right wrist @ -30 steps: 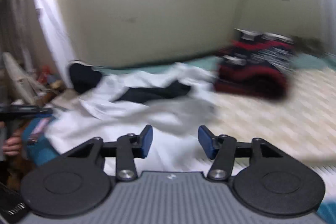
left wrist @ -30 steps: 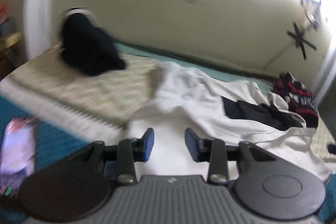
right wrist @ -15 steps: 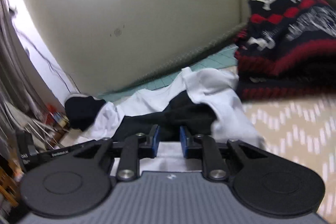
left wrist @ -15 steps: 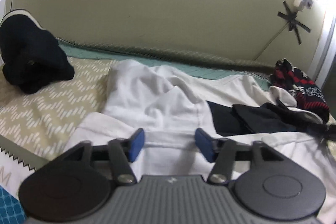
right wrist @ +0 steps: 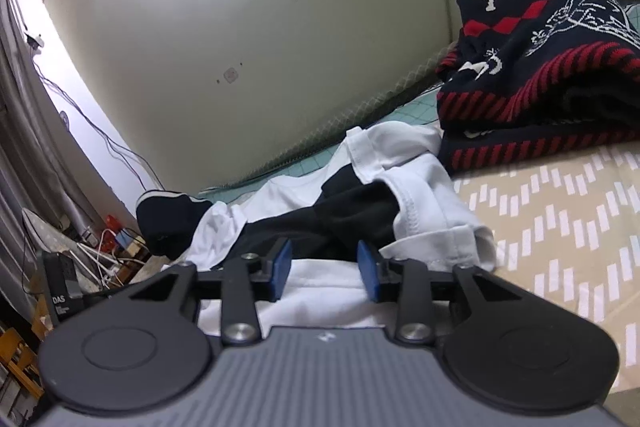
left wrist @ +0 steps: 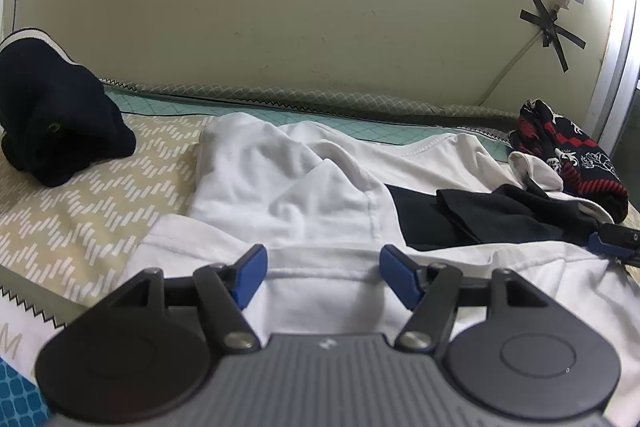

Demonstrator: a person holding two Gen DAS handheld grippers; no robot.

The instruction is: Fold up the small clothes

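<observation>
Both grippers sit low over the white garment, and both have their jaws opening as I watch; the left gripper (left wrist: pixel 323 277) has blue pads spread wide either side of a stitched hem, cloth lying between them but not pinched; the right gripper (right wrist: pixel 325 270) has a narrower gap, with white fabric under it and nothing squeezed.

A second ago the two tools were higher and the pictures smeared; half a second ago the right jaws were nearly shut and the left ones narrower; now they have parted, so I take it the cloth has just been let go, or the grip is being reset.

The white garment (left wrist: pixel 280 187) lies rumpled across the patterned bedspread (left wrist: pixel 92 203), a dark panel (left wrist: pixel 472 219) showing toward its right side; a black bundle (left wrist: pixel 56 119) sits well to its left, and a red-and-navy patterned knit (right wrist: pixel 540 67) lies just past its right end, near the wall.

No neat fold shows yet; the shirt looks bunched, so my guess is it needs spreading flat first.
</observation>
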